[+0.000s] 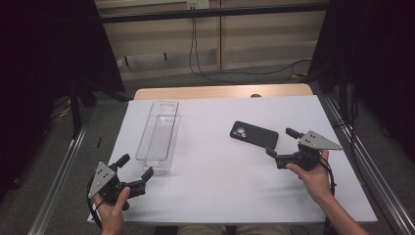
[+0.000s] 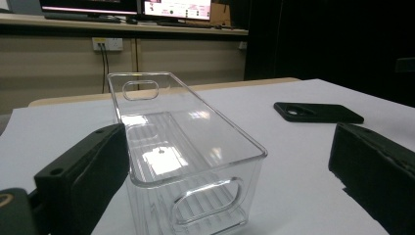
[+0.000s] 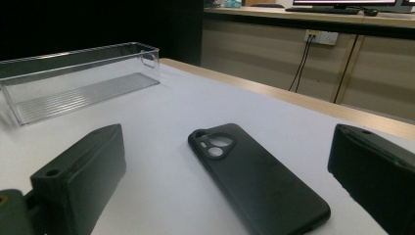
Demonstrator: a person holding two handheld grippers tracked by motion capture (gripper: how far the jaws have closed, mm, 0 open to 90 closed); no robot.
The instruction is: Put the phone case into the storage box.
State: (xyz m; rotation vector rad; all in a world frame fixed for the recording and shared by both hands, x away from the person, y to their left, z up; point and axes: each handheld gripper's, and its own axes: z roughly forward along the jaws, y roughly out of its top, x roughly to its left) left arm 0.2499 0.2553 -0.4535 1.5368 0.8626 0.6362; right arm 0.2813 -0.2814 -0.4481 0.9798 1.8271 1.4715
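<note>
While both pairs of fingers stand spread and empty, the black phone lies flat on the tabletop just ahead of the right gripper, its long axis running away between them. The left gripper instead faces the clear bin, whose near end sits between its fingers.

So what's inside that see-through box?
Nothing. The clear box shows only its own ribbed floor through the walls, with the white table under it. The black phone lies apart, face down, so its screen is covered.
</note>
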